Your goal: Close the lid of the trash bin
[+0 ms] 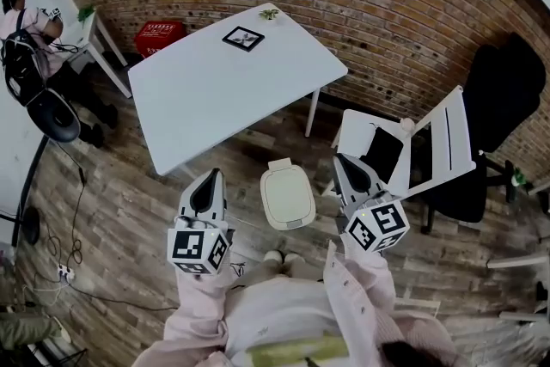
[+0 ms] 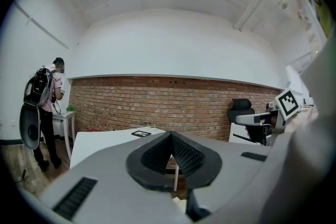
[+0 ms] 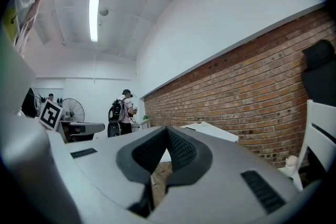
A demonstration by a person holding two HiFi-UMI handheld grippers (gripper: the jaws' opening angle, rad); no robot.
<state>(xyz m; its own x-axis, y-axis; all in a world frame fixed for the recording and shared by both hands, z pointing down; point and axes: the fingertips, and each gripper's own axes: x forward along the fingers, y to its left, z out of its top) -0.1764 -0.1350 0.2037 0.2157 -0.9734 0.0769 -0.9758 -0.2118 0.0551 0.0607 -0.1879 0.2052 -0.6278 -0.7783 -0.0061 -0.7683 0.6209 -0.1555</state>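
left gripper (image 1: pixel 209 180) and right gripper (image 1: pixel 346 166): jaws together, nothing in them; trash bin (image 1: pixel 287 196) sits on wood floor (image 1: pixel 129 211) between both, near white table (image 1: pixel 215 90), lid down

right gripper (image 3: pixel 167 129) jaws together, brick wall (image 3: pixel 262 76)

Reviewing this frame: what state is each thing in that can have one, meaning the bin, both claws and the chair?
trash bin: upright on the floor, lid down and closed.
left claw: shut, nothing between its jaws.
right claw: shut, nothing between its jaws.
white chair: upright, with a dark flat item on its seat.
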